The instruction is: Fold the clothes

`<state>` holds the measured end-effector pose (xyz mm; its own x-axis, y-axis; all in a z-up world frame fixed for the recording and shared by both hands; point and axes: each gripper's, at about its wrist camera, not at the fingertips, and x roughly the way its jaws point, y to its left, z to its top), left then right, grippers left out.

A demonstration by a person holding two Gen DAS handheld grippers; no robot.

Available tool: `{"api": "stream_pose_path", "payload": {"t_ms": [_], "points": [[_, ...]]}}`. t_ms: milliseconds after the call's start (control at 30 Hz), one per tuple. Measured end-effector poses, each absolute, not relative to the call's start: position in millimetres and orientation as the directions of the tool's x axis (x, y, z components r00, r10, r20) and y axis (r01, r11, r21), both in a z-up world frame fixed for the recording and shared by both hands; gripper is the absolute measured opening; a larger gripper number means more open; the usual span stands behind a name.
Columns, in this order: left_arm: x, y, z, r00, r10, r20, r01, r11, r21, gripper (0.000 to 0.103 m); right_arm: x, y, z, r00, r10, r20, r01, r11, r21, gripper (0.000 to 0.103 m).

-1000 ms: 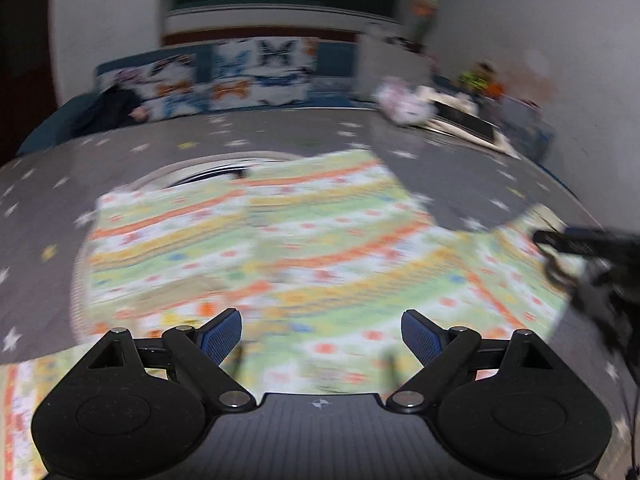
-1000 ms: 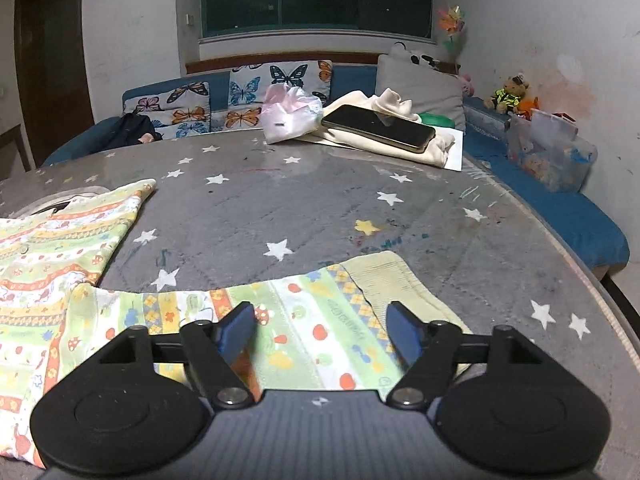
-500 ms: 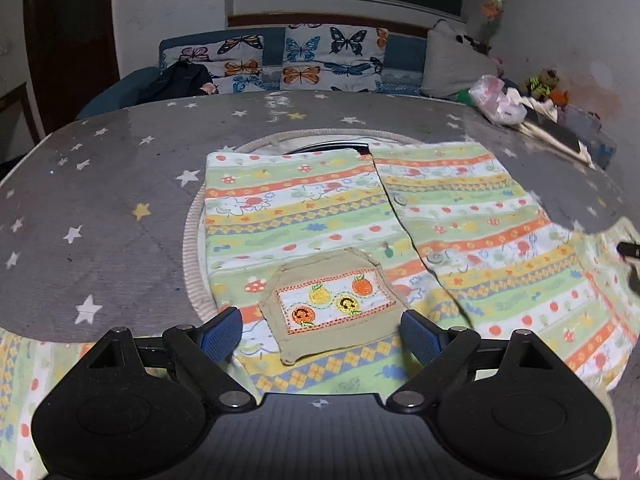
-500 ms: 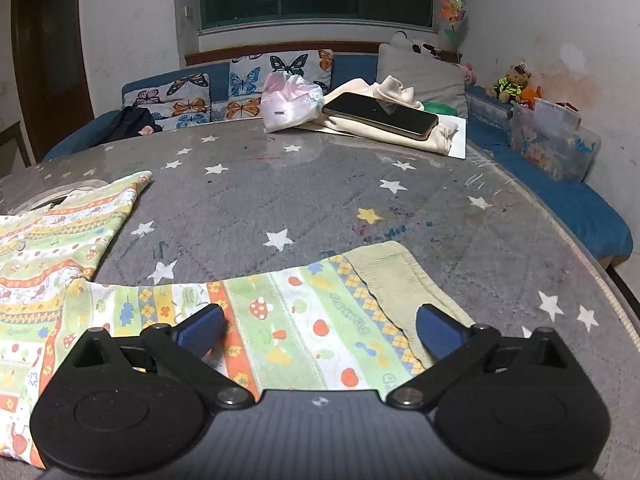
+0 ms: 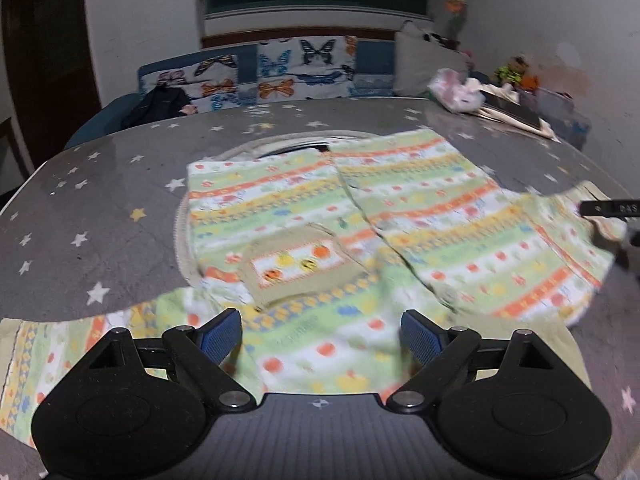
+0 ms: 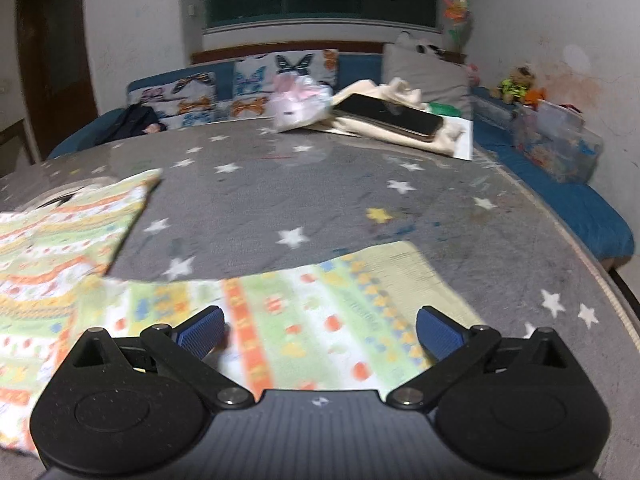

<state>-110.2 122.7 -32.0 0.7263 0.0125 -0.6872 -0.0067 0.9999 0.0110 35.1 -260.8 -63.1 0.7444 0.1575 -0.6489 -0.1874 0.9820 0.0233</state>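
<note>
A child's striped jacket point(image 5: 400, 220) in green, orange and yellow lies spread flat on the grey star-print table point(image 5: 100, 208), with a khaki chest pocket point(image 5: 298, 266) near me. My left gripper point(image 5: 321, 332) is open and empty above its near hem. In the right wrist view my right gripper point(image 6: 320, 330) is open and empty over the jacket's right sleeve point(image 6: 320, 312). The jacket's body point(image 6: 60, 232) shows at the left. The right gripper's tip point(image 5: 610, 210) shows at the right edge of the left wrist view.
At the table's far right lie a pink plastic bag point(image 6: 298, 102) and a phone point(image 6: 386, 114) on cream cloth. A butterfly-print sofa point(image 5: 272, 76) runs behind the table. A clear toy box point(image 6: 556, 142) sits at the right. The table's right edge point(image 6: 616, 296) is close.
The left gripper swung left, then drew back toward the near hem. The right gripper opened wider over the sleeve.
</note>
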Motion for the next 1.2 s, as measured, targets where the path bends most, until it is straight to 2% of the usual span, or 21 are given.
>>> {"api": "stream_pose_path", "payload": {"t_ms": [400, 667, 867, 1033, 1200], "points": [[-117, 114, -34, 0.720, 0.008, -0.694, 0.034, 0.998, 0.047, 0.092, 7, -236, -55, 0.746, 0.178, -0.642, -0.291, 0.954, -0.074, 0.103], [-112, 89, -15, 0.748, -0.056, -0.662, 0.103, 0.994, 0.032, 0.092, -33, -174, -35, 0.703, 0.359, -0.614, -0.522, 0.846, -0.103, 0.103], [-105, 59, -19, 0.733, -0.110, -0.671, 0.182, 0.983, 0.038, 0.092, -60, -135, -49, 0.652, 0.407, -0.640, -0.649, 0.736, -0.194, 0.103], [-99, 40, -25, 0.717, -0.129, -0.685, 0.242, 0.968, 0.071, 0.092, -81, -129, -53, 0.674, 0.401, -0.620, -0.678, 0.669, -0.305, 0.103], [-94, 34, -32, 0.690, -0.138, -0.710, 0.279, 0.956, 0.086, 0.092, -76, -128, -41, 0.687, 0.423, -0.591, -0.662, 0.700, -0.269, 0.103]]}}
